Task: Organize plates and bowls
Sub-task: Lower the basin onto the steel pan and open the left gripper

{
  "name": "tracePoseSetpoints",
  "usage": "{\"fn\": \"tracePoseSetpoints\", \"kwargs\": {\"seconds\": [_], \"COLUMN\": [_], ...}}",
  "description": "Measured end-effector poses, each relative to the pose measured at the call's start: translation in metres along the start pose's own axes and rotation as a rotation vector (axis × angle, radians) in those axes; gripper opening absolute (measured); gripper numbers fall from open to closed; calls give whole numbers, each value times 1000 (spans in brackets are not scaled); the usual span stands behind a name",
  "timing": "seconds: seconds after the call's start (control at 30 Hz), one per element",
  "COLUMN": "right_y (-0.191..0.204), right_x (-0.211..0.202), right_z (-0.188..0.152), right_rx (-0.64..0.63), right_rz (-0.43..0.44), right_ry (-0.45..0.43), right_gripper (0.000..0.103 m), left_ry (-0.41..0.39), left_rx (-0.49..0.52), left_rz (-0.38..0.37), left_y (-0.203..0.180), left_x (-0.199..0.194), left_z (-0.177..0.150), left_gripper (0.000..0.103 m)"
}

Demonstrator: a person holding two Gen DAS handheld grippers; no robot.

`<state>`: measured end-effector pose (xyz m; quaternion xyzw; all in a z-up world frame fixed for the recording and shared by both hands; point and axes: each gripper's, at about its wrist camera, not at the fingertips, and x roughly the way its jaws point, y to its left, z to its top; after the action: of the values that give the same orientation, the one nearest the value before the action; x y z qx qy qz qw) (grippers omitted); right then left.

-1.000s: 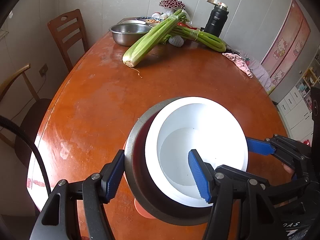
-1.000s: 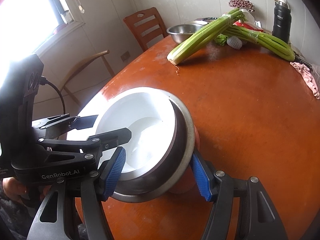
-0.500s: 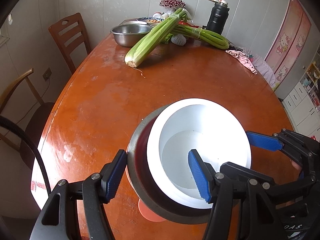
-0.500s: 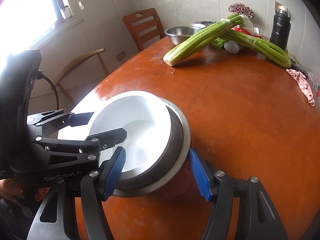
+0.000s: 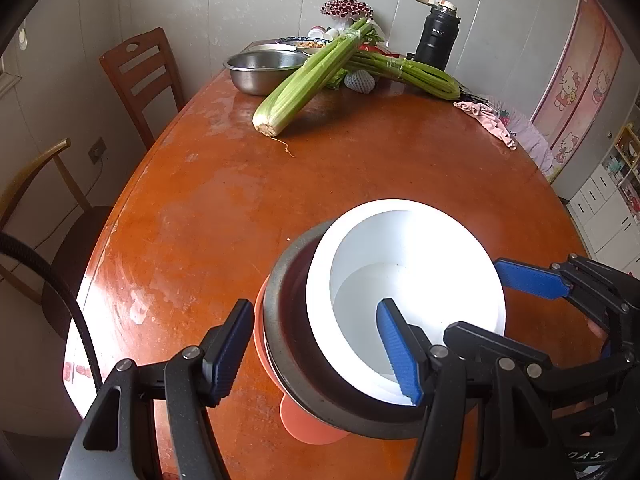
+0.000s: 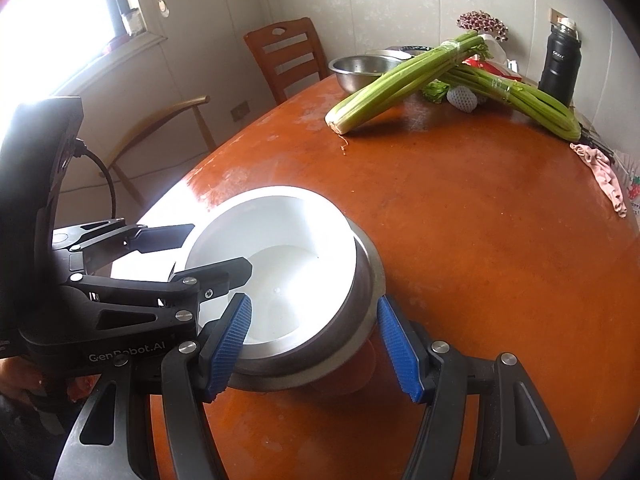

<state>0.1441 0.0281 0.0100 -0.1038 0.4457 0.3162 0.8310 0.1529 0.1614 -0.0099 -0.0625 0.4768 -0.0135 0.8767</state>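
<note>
A stack of three nested bowls is held over the near end of the orange-brown table: a white bowl inside a steel bowl, with an orange bowl underneath. My left gripper is shut across the stack's wall, one pad outside and one inside the white bowl. From the opposite side my right gripper is shut on the same stack: its left pad sits in the white bowl, its right pad against the steel bowl. The stack sits tilted.
At the table's far end lie two celery bunches, a steel basin, dishes and a black flask. A pink cloth lies at the right edge. Wooden chairs stand along the left side.
Both views have tipped up slightly, so the far end of the table sits lower in the picture. The stack has stayed in both grips.
</note>
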Motion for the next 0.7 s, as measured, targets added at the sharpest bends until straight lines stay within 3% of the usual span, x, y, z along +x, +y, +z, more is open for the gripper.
{"fn": "tracePoseSetpoints", "kwargs": {"seconds": [0.37, 0.7], "right_y": [6, 17], "right_x": [-8, -59], "right_z": [-1, -22], "right_rx": [-34, -39], "right_rz": [-43, -44], "right_ry": [-35, -152], "right_gripper": [68, 68], "left_ry": [-90, -228], "left_rx": [-18, -6], "left_rz": [40, 118], "left_y": [2, -20], "left_x": [-31, -91], "left_z": [-3, -26], "left_gripper": [64, 72]}}
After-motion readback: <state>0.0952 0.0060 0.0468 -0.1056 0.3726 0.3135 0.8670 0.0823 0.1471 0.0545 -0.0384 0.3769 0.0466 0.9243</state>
